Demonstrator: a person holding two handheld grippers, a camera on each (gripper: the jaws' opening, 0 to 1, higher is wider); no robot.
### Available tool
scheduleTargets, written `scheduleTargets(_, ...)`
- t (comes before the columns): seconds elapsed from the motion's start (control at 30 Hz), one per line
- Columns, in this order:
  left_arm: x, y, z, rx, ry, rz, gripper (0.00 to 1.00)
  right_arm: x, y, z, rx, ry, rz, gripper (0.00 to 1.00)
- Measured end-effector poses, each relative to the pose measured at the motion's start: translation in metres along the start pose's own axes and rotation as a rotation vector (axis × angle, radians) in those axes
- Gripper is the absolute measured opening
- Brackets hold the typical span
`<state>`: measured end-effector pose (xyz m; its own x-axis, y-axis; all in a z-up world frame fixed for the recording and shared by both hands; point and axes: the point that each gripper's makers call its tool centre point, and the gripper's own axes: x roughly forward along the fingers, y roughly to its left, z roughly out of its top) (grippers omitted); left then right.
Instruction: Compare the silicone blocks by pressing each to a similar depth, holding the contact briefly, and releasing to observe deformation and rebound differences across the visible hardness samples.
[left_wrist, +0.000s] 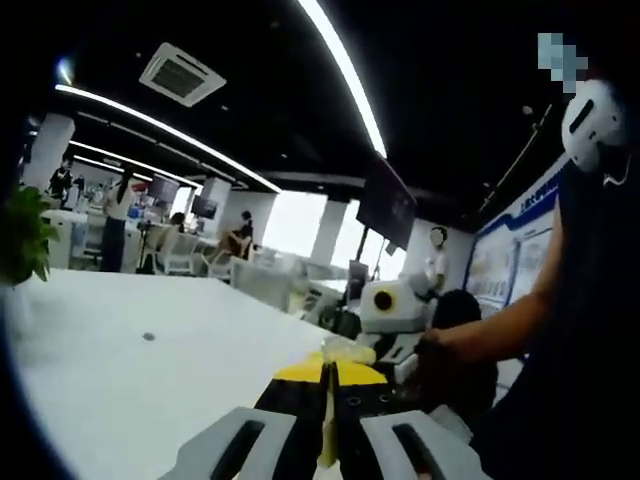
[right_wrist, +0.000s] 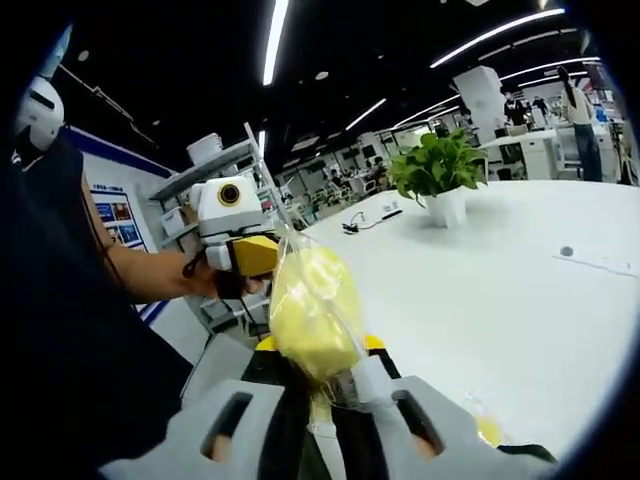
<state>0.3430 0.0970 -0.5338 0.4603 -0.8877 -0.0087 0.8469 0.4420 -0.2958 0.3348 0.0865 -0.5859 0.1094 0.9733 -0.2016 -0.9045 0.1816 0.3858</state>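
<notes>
While both grippers are lifted off the wide white tabletop (right_wrist: 500, 300), nothing is being pressed.
Plant: green potted plant (right_wrist: 438, 172) stands on the tabletop's far side.
Sample: yellow silicone block in clear plastic bag (right_wrist: 312, 312), held above the tabletop's near edge, likely for unwrapping.
Right gripper (right_wrist: 330, 395): jaws pinch the bag's lower end.
Left gripper (left_wrist: 328, 400): jaws pressed together on a thin yellowish strip; whether it is bag film I cannot tell.

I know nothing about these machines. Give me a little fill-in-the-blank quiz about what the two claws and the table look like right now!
1. The right claw is shut on a clear bag holding something ____ in colour.
2. On the white table stands a potted ____ in a white pot.
3. The left claw has its jaws ____ together.
4. The table top is ____ in colour.

Missing words: yellow; plant; shut; white
</notes>
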Motion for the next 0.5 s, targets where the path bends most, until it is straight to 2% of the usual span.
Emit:
scheduleTargets(0.1,0.0004,-0.0016,-0.0010,0.002,0.005,-0.007,0.00,-0.0009,0.0005,-0.0013,-0.006,0.004,0.001,0.02)
scheduleTargets(0.27,0.0017,-0.0019,-0.0022,-0.043,0.000,0.000,0.00,-0.0021,-0.0003,-0.0017,-0.004,0.006,-0.002,0.02)
scheduleTargets(0.5,0.0015,0.0006,-0.0017,-0.029,0.003,0.013,0.00,-0.0004,-0.0018,-0.0013,0.009,0.004,-0.012,0.03)
